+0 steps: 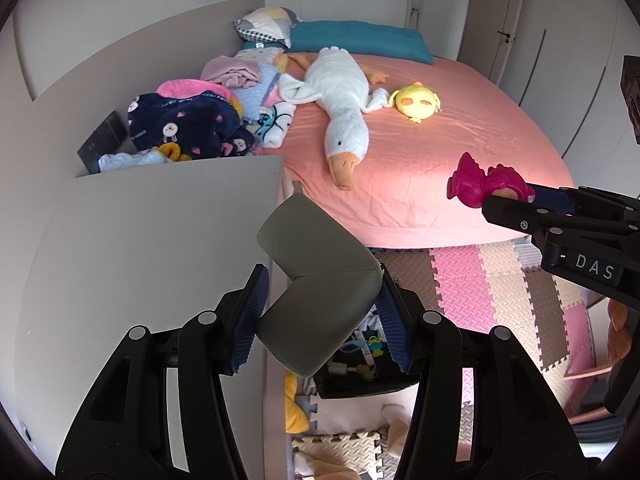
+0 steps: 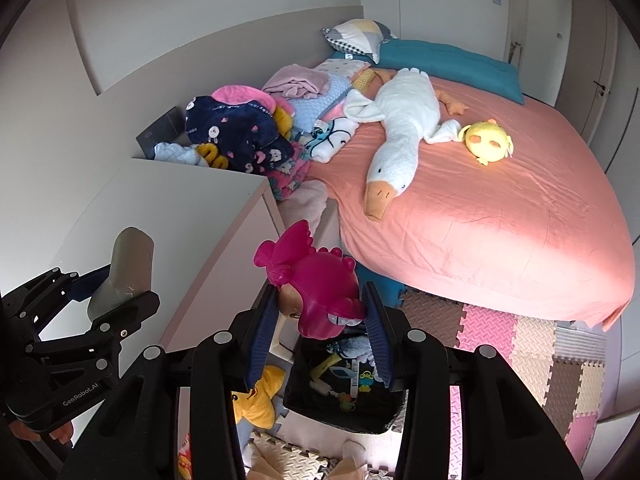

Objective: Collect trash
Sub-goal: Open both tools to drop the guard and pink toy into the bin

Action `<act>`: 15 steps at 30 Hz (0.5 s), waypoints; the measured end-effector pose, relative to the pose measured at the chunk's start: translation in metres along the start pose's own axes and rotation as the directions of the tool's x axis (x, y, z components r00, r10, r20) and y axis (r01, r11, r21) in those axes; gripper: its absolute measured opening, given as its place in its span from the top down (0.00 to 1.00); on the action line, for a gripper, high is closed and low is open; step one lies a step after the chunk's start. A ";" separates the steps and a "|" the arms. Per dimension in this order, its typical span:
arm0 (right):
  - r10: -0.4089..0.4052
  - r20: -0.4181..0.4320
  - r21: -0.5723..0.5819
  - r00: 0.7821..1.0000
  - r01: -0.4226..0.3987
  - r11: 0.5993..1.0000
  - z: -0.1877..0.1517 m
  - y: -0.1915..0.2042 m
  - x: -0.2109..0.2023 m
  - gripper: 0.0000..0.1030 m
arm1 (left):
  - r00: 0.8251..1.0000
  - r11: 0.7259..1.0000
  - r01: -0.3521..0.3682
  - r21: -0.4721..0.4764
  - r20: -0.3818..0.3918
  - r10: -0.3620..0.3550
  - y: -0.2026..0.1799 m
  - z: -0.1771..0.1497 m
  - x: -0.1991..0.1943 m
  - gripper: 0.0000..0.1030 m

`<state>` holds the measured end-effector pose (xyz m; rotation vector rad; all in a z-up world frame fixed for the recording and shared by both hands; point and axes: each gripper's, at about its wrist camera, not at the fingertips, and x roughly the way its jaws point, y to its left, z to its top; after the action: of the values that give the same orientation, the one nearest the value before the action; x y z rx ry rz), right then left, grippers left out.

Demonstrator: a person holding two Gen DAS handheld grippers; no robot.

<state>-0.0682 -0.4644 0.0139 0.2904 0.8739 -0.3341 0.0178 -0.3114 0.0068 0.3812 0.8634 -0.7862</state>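
My left gripper (image 1: 320, 312) is shut on a grey L-shaped foam corner guard (image 1: 316, 280), held in the air over the edge of the white cabinet top (image 1: 160, 248); it also shows in the right wrist view (image 2: 126, 268). My right gripper (image 2: 320, 324) is shut on a magenta plastic toy figure (image 2: 316, 284), also seen at the right of the left wrist view (image 1: 484, 184). A black bin (image 2: 344, 416) with several small items inside sits on the floor directly below both grippers (image 1: 360, 380).
A bed with a pink sheet (image 1: 440, 140) carries a white goose plush (image 1: 340, 104), a yellow chick plush (image 1: 416, 100) and a pile of clothes (image 1: 192, 120). Coloured foam floor mats (image 1: 500, 280) lie beside the bed. A yellow star plush (image 2: 260, 396) lies by the bin.
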 end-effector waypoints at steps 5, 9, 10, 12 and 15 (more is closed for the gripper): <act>-0.023 0.002 0.029 1.000 0.023 0.999 -0.001 -0.019 -0.002 0.57 | 1.000 0.999 0.030 0.041 -0.010 -0.030 -0.019 0.004 0.007 0.49; -0.032 0.002 0.044 0.999 0.032 0.999 0.002 -0.028 -0.002 0.57 | 0.999 0.997 0.046 0.066 -0.021 -0.045 -0.031 0.005 0.012 0.49; -0.032 0.001 0.047 0.999 0.032 0.998 0.003 -0.029 -0.002 0.57 | 0.999 0.996 0.047 0.069 -0.025 -0.046 -0.032 0.004 0.013 0.47; -0.039 0.001 0.074 0.999 0.039 0.996 0.007 -0.034 -0.002 0.38 | 0.998 0.996 0.046 0.083 -0.057 -0.041 -0.036 0.004 0.017 0.29; -0.052 0.034 0.118 0.998 0.047 0.992 0.012 -0.045 -0.005 0.03 | 0.999 0.994 0.008 0.108 -0.036 -0.004 -0.037 0.003 0.015 0.06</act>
<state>-0.0806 -0.5087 0.0199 0.3703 0.8278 -0.4362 -0.0027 -0.3448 -0.0033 0.4896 0.8574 -0.8359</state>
